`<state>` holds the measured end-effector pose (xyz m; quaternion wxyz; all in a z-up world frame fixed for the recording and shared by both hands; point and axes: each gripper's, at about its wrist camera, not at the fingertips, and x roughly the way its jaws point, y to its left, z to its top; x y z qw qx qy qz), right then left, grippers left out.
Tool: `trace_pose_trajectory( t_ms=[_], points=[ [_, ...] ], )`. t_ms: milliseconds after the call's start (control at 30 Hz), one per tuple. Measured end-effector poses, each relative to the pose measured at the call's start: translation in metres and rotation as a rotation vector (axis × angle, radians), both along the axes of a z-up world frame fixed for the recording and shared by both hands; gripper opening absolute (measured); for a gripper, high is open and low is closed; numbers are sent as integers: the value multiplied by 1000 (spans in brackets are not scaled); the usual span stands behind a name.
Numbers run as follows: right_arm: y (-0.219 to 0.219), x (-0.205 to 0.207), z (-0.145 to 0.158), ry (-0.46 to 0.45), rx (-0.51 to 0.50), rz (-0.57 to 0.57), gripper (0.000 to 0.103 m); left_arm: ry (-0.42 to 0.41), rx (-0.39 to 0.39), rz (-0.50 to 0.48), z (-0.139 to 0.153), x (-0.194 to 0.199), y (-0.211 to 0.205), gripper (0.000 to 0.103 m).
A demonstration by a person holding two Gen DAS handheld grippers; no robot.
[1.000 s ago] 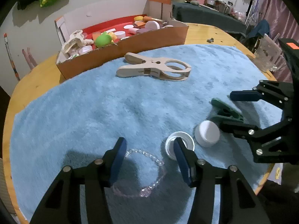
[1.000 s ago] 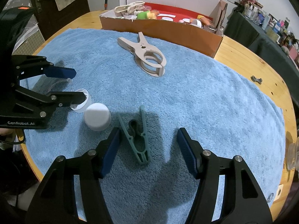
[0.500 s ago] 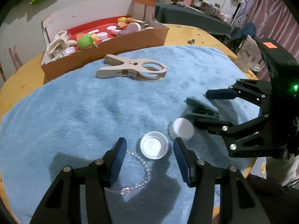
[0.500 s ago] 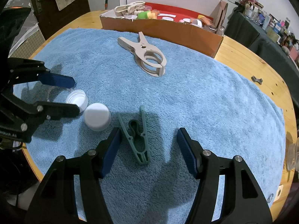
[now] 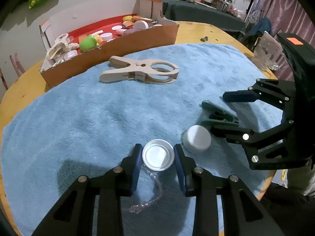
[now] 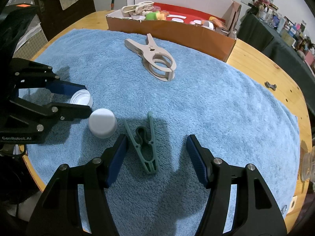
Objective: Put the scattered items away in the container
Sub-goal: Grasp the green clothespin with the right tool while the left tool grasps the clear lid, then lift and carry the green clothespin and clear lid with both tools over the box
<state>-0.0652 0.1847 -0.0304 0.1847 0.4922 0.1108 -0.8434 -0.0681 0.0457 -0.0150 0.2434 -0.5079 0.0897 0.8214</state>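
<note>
Left gripper [image 5: 158, 155] is closing its jaws around the upturned white cap [image 5: 158, 155] near the blue towel's [image 5: 78, 118] front edge. Right gripper [image 6: 155, 153] is hanging apart over the green clothespin [image 6: 144, 139]. Next probably needs lifting toward the cardboard box [image 5: 118, 45].

Open-side-up white cap [image 5: 158, 155], domed cap [image 5: 196, 138], green clothespin [image 6: 145, 141] on towel [image 5: 98, 118]

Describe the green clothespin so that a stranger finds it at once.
On the blue towel, look at the near edge, between the right gripper's open fingers. The green clothespin lies beside a white cap; it is far smaller and darker than the beige clip.
</note>
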Motion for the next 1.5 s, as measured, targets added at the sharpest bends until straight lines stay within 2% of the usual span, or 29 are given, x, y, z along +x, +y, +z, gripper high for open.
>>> trace_pose_trajectory(
  t_ms=[200, 467, 800, 1200, 1500],
  points=[
    [-3, 2, 1, 1, -10, 14, 48, 26, -17, 19, 0, 0, 0, 34],
    [-5, 4, 3, 2, -16, 17, 41, 31, -8, 49, 2, -5, -5, 34],
    [-6, 7, 4, -4, -29, 27, 24, 38, 2, 67, 5, -6, -10, 34],
    [-7, 6, 11, 5, -41, 24, 24, 51, 11, 83, 12, -8, -14, 34],
    [-6, -1, 35, 51, -40, 18, 24, 74, 21, 87, 28, -17, -16, 34]
  ],
)
